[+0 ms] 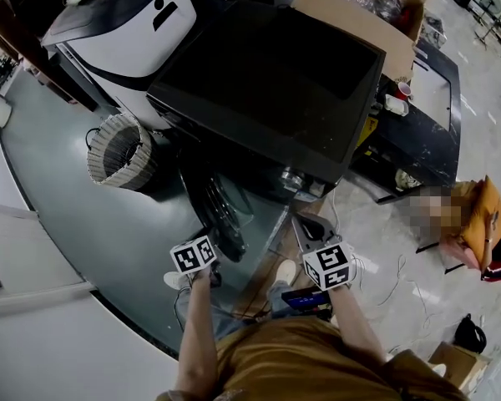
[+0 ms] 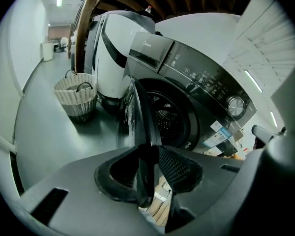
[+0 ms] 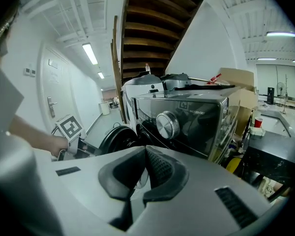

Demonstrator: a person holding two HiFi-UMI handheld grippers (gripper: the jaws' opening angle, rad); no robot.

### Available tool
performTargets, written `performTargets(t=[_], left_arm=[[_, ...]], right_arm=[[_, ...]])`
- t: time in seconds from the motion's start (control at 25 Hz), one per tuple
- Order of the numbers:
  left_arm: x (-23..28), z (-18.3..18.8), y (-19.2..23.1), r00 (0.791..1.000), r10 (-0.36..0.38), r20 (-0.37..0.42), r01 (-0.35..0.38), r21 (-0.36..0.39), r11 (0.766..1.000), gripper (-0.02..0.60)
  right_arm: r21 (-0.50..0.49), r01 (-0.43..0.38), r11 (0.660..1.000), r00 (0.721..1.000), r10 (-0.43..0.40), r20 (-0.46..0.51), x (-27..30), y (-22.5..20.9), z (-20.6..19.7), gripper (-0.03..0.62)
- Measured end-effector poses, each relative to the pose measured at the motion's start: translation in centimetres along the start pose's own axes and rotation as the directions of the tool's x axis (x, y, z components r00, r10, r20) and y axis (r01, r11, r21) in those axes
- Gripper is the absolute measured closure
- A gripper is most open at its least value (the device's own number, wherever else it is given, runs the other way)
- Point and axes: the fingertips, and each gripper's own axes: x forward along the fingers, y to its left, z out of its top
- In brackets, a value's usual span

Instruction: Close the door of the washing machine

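Over to the left a wicker basket (image 1: pixel 119 150) sits on the floor, well clear of the job. Next along, the left gripper (image 2: pixel 148 150) has its fingers pinched on the free edge of the door (image 2: pixel 140 117), one pad on each face of the rim. In the left gripper view the door shows edge-on. It stands swung well out from the front of the washing machine (image 1: pixel 267 82), with the round drum opening (image 2: pixel 169 119) fully exposed behind it.

From where I stand, the grip is made but the closing itself is hardly begun, and the door looks nowhere near its seat. What's left, I'd judge, is to swing it round to the opening and press it home until it catches.

On the right, the right gripper (image 3: pixel 145 151) hangs in front of the control panel with its fingertips together and nothing between them, taking no part.
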Motion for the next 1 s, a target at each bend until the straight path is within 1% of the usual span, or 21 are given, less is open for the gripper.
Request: performTargets(t=[0.56,1.0], left_arm=[[2.8,1.2,-4.1,0.994,-0.112,-0.009,0.111,-0.051,0.992,0.411],[4.9,2.2,-7.6,0.981,-0.191,-0.013,0.190,-0.076,0.979,0.399]], right_arm=[[0.001,0.030,1.000,1.000,-0.030,-0.001,-1.8,-1.0,-0.3,0.582],[0.034,0.109,0.994,0.994,-0.109,0.006,-3.4,-3.0,-1.0,0.582]])
